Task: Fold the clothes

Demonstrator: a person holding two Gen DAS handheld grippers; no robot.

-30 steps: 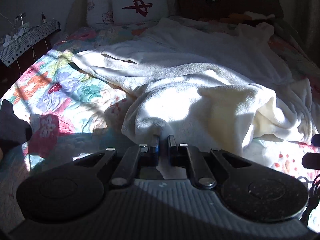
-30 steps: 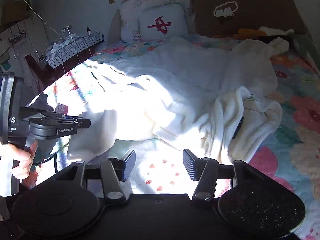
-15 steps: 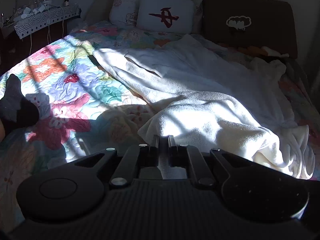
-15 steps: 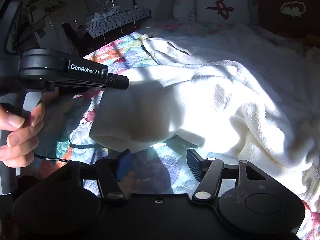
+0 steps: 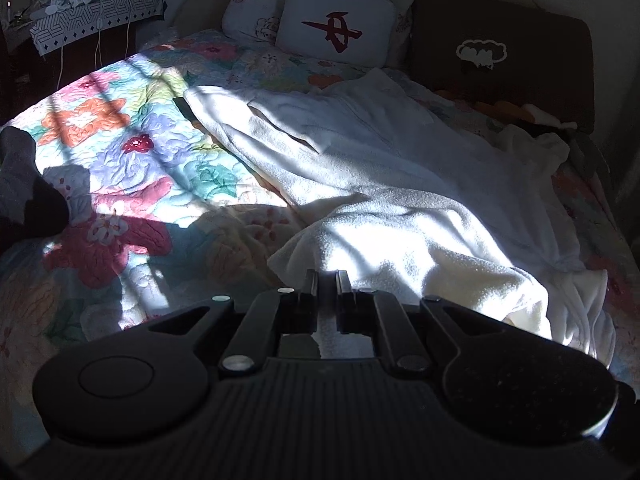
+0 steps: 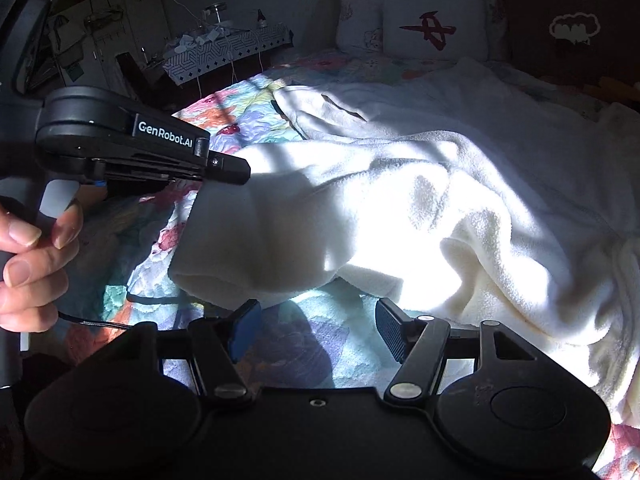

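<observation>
A white fluffy robe (image 5: 380,184) lies spread over the floral quilt (image 5: 120,152) on the bed. My left gripper (image 5: 327,280) is shut on the robe's near sleeve end and holds it lifted above the quilt. In the right wrist view the left gripper (image 6: 236,170) pinches that sleeve (image 6: 288,220), which hangs down in a fold. My right gripper (image 6: 316,320) is open and empty, just below and in front of the hanging sleeve cuff.
Pillows (image 5: 336,28) and a brown cushion (image 5: 500,52) stand at the headboard. A cluttered side table (image 6: 228,48) stands left of the bed. A dark sock-like item (image 5: 28,184) lies at the quilt's left edge. A cable (image 6: 104,320) trails near my hand.
The left gripper has lifted the sleeve and carried it left and up. The right gripper has moved left toward the hanging sleeve, still open.
</observation>
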